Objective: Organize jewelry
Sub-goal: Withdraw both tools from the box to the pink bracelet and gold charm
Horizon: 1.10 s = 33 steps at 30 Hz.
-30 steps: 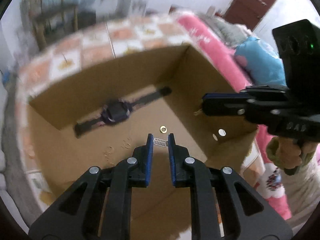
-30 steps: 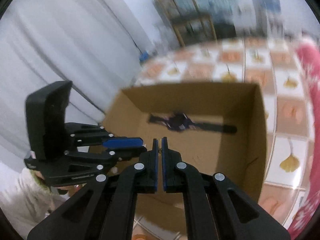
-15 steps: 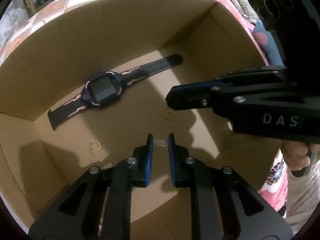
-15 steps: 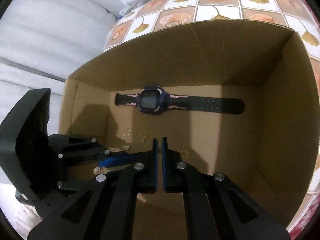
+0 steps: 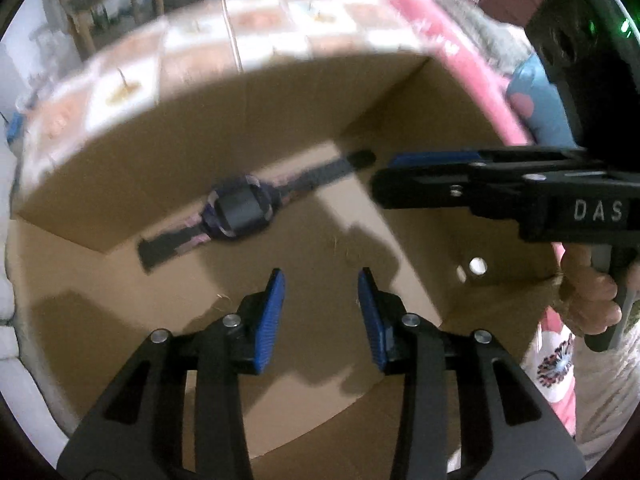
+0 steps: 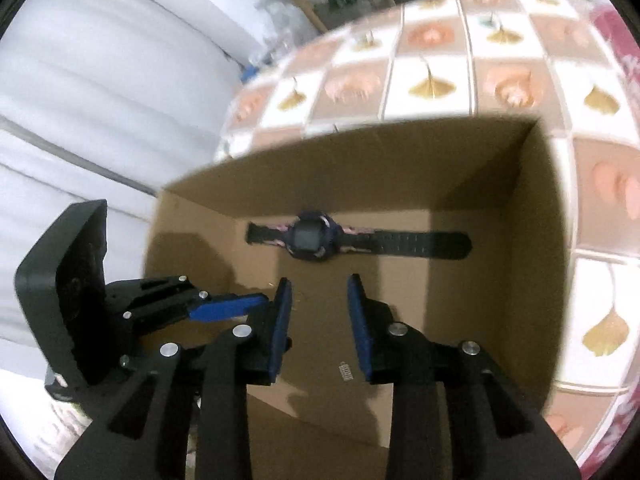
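An open cardboard box (image 5: pixel 280 120) (image 6: pixel 360 168) holds a dark purple smartwatch (image 5: pixel 240 212) (image 6: pixel 312 238) lying flat on its floor. My left gripper (image 5: pixel 322 280) hangs over the box floor, its jaws opening with nothing between them. My right gripper (image 6: pixel 319 284) is also over the box, jaws opening and empty. A small silvery ribbed piece (image 6: pixel 345 372) lies on the box floor below the right fingers. Each gripper shows in the other's view: the right gripper (image 5: pixel 460 184) reaches in from the right, the left gripper (image 6: pixel 224 308) from the left.
The box stands on a tiled cloth with pink flowers and gold leaves (image 6: pixel 432 84). A hand (image 5: pixel 588 292) grips the right tool's handle. Pink bedding (image 5: pixel 460 52) lies beyond the box, a white curtain (image 6: pixel 80 100) hangs on the left.
Both grippers went from shut to open. The small silvery piece that sat between the left tips is gone from them. Both cameras backed away from the box floor.
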### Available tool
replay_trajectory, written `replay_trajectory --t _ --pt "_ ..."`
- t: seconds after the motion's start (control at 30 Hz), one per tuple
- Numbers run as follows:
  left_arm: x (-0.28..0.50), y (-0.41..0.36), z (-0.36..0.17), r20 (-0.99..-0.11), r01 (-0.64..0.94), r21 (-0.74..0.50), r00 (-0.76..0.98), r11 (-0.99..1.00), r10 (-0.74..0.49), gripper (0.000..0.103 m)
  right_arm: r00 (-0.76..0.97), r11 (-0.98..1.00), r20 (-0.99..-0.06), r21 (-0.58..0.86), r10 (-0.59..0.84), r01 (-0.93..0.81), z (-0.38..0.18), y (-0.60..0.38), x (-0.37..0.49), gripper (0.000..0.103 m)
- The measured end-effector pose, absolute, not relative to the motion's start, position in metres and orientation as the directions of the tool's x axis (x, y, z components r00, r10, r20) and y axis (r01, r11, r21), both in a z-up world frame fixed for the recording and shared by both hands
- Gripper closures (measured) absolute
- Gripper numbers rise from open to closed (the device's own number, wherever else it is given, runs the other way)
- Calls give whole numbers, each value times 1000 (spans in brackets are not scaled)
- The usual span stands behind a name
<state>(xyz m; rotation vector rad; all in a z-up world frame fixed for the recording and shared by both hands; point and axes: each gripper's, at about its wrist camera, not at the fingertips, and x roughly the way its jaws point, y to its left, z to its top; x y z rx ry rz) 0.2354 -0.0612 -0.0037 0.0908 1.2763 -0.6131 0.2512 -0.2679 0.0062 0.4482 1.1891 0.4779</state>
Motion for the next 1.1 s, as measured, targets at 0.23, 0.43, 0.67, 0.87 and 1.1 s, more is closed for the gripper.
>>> replay_trajectory --t 0.23,0.43,0.67,0.87,1.1 --pt "179 -13 75 -770 505 -181 461 844 -441 44 553 763 -561 598 617 -245 78 -311 139 60" --pt "97 42 77 -698 432 -116 605 895 -383 33 634 787 -523 570 569 -236 59 -317 32 58" --pt "46 64 9 -760 329 -222 531 918 -374 33 569 828 -653 552 500 -95 -25 -280 -7 58" --pt "28 29 -38 -799 381 -97 521 920 -300 34 538 866 -709 493 456 -83 -50 -242 -1 58" --pt "28 2 -53 -795 461 -47 520 886 -312 58 548 892 -734 450 400 -48 -61 -236 -4 58"
